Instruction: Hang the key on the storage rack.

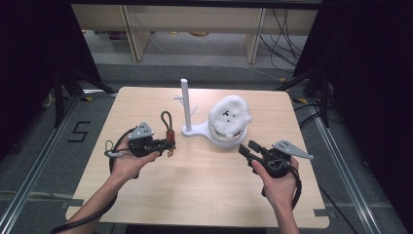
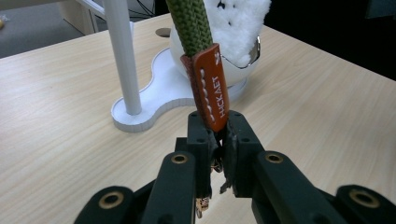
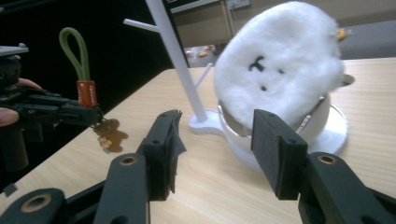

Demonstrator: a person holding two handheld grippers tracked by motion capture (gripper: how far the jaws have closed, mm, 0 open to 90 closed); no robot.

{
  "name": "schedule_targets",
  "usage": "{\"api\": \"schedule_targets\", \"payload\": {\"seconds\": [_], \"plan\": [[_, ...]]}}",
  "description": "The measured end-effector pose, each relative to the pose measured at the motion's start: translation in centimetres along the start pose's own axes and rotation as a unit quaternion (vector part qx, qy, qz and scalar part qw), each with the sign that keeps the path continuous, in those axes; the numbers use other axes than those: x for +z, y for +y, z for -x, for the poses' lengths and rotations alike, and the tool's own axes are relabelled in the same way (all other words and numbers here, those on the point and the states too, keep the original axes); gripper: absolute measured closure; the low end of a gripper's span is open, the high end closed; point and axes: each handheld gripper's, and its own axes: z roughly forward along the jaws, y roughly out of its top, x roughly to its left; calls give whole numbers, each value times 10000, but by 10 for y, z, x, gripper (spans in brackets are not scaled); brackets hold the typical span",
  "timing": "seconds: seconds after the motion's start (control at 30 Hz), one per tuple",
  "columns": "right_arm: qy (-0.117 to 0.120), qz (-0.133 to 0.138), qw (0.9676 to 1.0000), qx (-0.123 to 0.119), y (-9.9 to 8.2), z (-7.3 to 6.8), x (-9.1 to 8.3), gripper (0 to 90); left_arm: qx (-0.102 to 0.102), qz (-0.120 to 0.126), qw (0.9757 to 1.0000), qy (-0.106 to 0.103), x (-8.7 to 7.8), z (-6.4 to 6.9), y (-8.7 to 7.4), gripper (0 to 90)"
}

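Left tongs (image 2: 218, 140) clamped on the keychain (image 2: 211, 88) by its orange tab, green loop cut off at frame top, held above the table (image 1: 195, 185). Metal charm below the jaws barely readable. Right tongs (image 3: 219, 144) spread wide, empty. Fluffy white toy (image 3: 280, 70) hides its bowl beside the white peg stand (image 1: 186, 109).

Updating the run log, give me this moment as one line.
left gripper: shut on keychain, green loop up | right gripper: open, holds nothing | white peg stand: bare | fluffy white toy: in bowl
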Motion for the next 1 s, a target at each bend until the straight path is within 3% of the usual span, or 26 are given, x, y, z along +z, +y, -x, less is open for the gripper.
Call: {"api": "schedule_targets", "payload": {"seconds": [0.1,0.17,0.33,0.37,0.4,0.5,0.57,0.63,0.83,1.0], "plan": [[-105,32,9999,-65,-3,6,-4,525,19,9,10000,64,1,-3,1,817],[-144,11,9999,45,-5,8,-6,524,27,40,10000,55,3,-5,2,817],[-366,15,9993,53,-11,15,-12,522,77,32,9999,128,7,-8,4,816],[-320,17,9995,86,-12,17,-12,523,76,51,9999,142,9,-8,4,816],[-392,41,9992,-17,-15,21,-13,522,71,30,9999,120,10,-9,5,817],[-482,18,9986,193,-18,21,-16,523,62,25,9998,176,13,-9,6,817],[-546,34,9985,10,-19,26,-17,523,61,56,9998,182,15,-10,8,817],[-560,53,9984,18,-21,29,-17,523,52,47,9997,231,16,-11,9,816],[-470,57,9982,355,-25,29,-19,522,60,20,9996,277,20,-13,12,817],[-452,126,9985,273,-26,30,-17,522,54,22,9997,233,24,-16,13,816]]}}
